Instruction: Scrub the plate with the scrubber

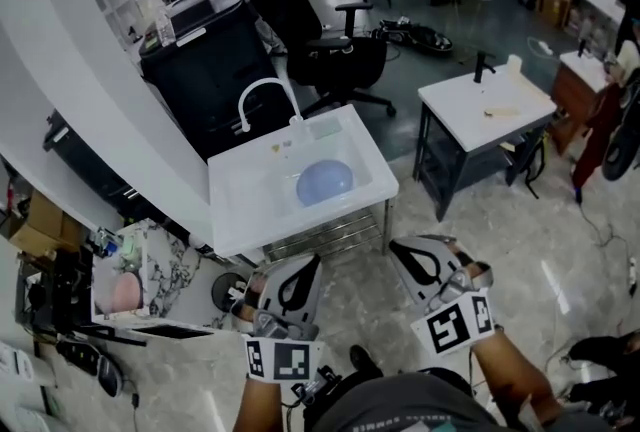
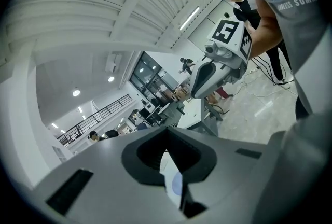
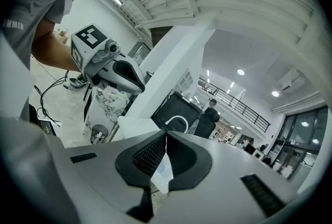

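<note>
The white sink tabletop (image 1: 240,210) is biggest, with a black chair (image 1: 320,40) behind it. The blue plate (image 1: 325,182) lies inside it. My left tool (image 1: 305,265) and right tool (image 1: 408,250) are closed tight, holding nothing. I can't spot the scrubber, so I might rub with nothing. The tap (image 1: 268,81) could get bumped.

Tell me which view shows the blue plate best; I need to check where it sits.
The head view: the plate lies whole and unblocked in the white sink, near the tap. Each gripper view catches only a bluish sliver of it, low in the middle.
</note>
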Demonstrator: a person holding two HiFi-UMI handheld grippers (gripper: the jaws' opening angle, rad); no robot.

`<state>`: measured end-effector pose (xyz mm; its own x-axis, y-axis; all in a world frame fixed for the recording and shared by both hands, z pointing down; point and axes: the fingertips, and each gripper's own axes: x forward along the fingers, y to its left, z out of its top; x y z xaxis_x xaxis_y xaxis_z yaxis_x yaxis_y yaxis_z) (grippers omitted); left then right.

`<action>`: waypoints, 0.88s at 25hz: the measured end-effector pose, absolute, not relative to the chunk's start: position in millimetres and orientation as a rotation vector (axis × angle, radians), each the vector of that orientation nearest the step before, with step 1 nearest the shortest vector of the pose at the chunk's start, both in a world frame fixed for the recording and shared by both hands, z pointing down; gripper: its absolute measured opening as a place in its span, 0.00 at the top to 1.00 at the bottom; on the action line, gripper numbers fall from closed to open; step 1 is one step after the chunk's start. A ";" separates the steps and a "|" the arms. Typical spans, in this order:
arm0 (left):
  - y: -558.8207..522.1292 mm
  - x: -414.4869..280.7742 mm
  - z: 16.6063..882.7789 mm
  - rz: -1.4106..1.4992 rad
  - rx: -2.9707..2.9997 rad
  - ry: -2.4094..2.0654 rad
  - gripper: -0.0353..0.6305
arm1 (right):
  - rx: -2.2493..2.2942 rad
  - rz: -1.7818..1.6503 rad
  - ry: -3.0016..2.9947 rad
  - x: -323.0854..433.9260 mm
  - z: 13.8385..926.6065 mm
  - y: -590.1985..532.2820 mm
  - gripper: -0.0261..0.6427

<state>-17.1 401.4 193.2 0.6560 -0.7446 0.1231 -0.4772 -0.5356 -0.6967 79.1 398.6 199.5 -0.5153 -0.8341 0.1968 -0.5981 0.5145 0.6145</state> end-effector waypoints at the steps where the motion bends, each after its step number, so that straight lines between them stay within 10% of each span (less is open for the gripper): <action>1: 391.6 -21.2 194.4 -0.540 -2.241 0.931 0.94 | 1.177 -0.661 -2.276 74.0 200.4 390.4 0.92; 22: 273.5 -57.6 211.3 -0.553 -2.288 0.917 0.94 | 1.167 -0.624 -2.269 35.2 209.0 271.2 0.92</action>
<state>-57.6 273.5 211.3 0.6737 -0.7235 0.1509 -0.4707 -0.5774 -0.6671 35.2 271.2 209.0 -0.5009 -0.8349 0.2281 -0.6009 0.5251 0.6026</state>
